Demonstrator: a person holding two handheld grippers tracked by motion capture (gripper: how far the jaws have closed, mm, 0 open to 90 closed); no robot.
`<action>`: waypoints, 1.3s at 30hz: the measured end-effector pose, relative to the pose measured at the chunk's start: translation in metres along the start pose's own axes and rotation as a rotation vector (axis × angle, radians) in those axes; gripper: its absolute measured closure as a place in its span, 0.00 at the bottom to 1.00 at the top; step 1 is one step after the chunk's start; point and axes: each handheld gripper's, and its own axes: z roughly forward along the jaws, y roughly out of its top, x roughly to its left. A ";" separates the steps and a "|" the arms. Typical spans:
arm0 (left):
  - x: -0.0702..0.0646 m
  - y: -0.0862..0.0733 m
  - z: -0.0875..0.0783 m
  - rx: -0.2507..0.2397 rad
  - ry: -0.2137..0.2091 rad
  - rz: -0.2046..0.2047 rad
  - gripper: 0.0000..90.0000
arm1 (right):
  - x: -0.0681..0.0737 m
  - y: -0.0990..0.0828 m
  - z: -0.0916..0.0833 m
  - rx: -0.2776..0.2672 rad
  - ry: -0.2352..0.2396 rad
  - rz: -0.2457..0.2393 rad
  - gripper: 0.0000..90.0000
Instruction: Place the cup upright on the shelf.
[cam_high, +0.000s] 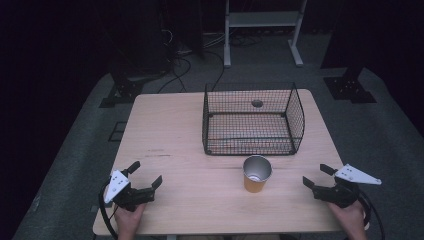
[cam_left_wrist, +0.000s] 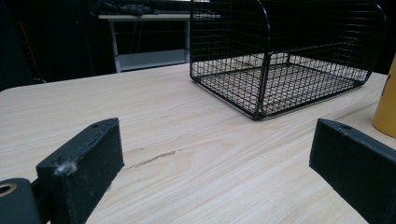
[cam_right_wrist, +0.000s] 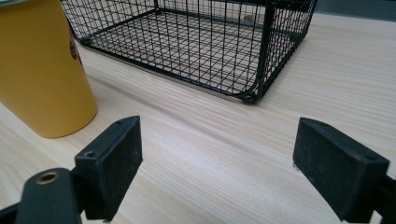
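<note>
The cup (cam_high: 257, 174) stands on the bench (cam_high: 190, 150) at nine o'clock from the released right gripper (cam_high: 316, 176); the left gripper (cam_high: 145, 174) is released too.

Both grippers black, left gripper (cam_high: 146, 175) and right gripper (cam_high: 316, 176) each topped by a grey triangular plate, black cable trailing, bare hands.

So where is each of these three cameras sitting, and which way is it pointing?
High view: above the person's side, looking forward and down on the table, wire basket and orange cup; both hands show, with the left gripper and right gripper.
Left gripper view: rides the left gripper, low over the table, facing the basket; its open black jaws show.
Right gripper view: rides the right gripper, facing cup and basket; open jaws show.
All three share the basket and cup.
</note>
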 end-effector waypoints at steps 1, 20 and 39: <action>0.000 0.000 0.000 0.000 0.000 -0.001 0.03 | 0.000 0.000 0.000 0.001 0.001 -0.001 0.16; -0.001 0.000 -0.001 -0.005 -0.011 0.002 0.02 | 0.023 0.006 0.004 0.053 0.069 -0.056 0.15; 0.000 0.000 -0.001 -0.008 -0.010 0.002 0.02 | 0.053 0.014 0.011 0.079 0.146 -0.135 0.13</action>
